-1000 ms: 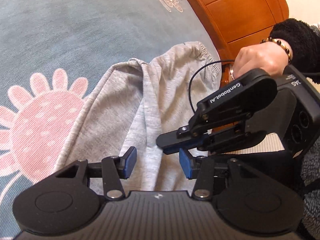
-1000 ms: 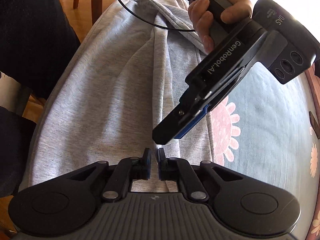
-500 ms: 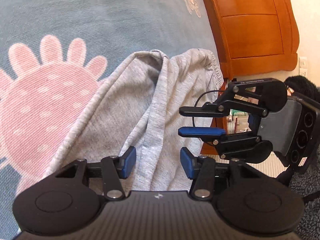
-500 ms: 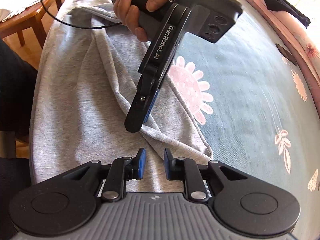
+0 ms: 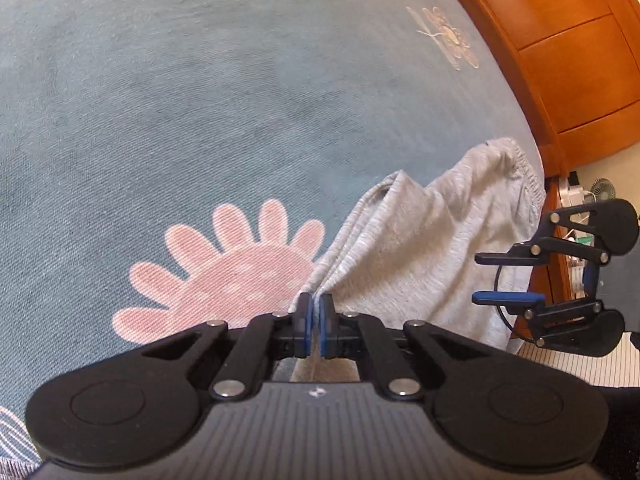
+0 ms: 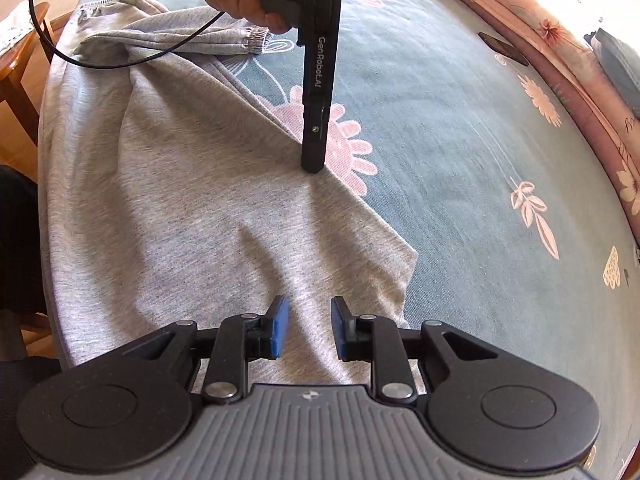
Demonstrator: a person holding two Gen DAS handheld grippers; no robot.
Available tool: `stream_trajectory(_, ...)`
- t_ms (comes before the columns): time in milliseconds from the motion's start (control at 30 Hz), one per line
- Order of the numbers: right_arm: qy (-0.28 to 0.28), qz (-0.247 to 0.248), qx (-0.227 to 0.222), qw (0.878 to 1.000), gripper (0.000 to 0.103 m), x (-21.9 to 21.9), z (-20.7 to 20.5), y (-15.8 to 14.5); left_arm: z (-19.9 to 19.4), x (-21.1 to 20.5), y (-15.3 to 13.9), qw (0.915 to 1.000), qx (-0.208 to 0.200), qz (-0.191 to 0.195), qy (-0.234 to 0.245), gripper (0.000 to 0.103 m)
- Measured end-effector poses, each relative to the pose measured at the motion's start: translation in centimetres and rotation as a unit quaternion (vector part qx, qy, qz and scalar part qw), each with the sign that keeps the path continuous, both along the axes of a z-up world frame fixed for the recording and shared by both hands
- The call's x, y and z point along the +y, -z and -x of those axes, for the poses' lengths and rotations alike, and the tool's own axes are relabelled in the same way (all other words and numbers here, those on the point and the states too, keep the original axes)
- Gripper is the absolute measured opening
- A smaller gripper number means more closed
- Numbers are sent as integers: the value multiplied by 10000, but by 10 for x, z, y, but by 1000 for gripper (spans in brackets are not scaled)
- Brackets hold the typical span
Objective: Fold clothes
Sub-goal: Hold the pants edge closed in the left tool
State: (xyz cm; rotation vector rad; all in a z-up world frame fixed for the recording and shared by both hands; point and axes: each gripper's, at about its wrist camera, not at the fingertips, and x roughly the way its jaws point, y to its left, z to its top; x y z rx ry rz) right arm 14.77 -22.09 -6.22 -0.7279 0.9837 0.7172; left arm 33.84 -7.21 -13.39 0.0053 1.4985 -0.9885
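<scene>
Garment (image 5: 420, 248) edge hidden between jaws

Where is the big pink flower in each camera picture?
Left wrist view: pink flower lower middle, just left of the left gripper.
Right wrist view: pink flower upper middle, behind that gripper.
Shared landmark: the grey garment edge beside it.

My left gripper (image 5: 314, 326) has its jaws pinched on a ridge of the grey garment (image 5: 432, 256), at its edge beside the pink flower print (image 5: 224, 272) on the blue-green bedspread (image 5: 200, 100). The garment runs away to the right, its gathered elastic hem (image 5: 524, 168) near the wooden headboard (image 5: 560, 52). My right gripper (image 5: 508, 278) hovers at the right, jaws apart.
</scene>
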Motion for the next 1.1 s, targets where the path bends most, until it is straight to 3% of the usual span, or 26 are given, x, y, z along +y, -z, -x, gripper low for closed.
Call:
stream_trajectory(67, 89, -8, -13, 10000, 34, -2, 2, -1, 0, 1, -1, 9998, 80, 13, -184, 7)
stream_trajectory(233, 358, -39, -18, 9993, 35, -6, 4, -2, 18, 27, -24, 9963, -257, -66, -814, 12)
stream_trajectory(300, 551, -81, 26, 9984, 35, -7, -1, -2, 32, 42, -38, 9960, -422, -32, -791, 15)
stream_trajectory(400, 719, -146, 44, 9973, 35, -4, -4, -1, 53, 47, -44, 9956, -724, -298, -507, 28)
stream_trajectory(567, 757, -237, 86, 9968, 36, 6, -1, 2, 69, 62, -32, 9923, -912, -812, -204, 32)
stream_trajectory(633, 712, -219, 99, 9972, 36, 9, 3, 3, 69, 66, -27, 9897, -1011, -1015, -36, 32)
stream_trajectory(700, 672, -193, 117, 9975, 36, 12, 5, 4, 69, 70, -24, 9875, -1104, -1125, 78, 21)
stream_trajectory(733, 660, -170, 116, 9976, 36, 14, 6, 4, 69, 71, -25, 9868, -1162, -1129, 66, 0)
stream_trajectory(867, 650, -129, 82, 9978, 36, 20, 7, 2, 63, 80, -32, 9857, -1306, -1026, -295, 0)
stream_trajectory(1000, 744, -111, 129, 9971, 36, 25, 5, 4, 60, 90, -26, 9854, -1173, -1109, -547, 4)
stream_trajectory(1100, 887, -130, 198, 9958, 44, 25, 1, 7, 61, 95, -33, 9826, -1239, -1167, -749, 10)
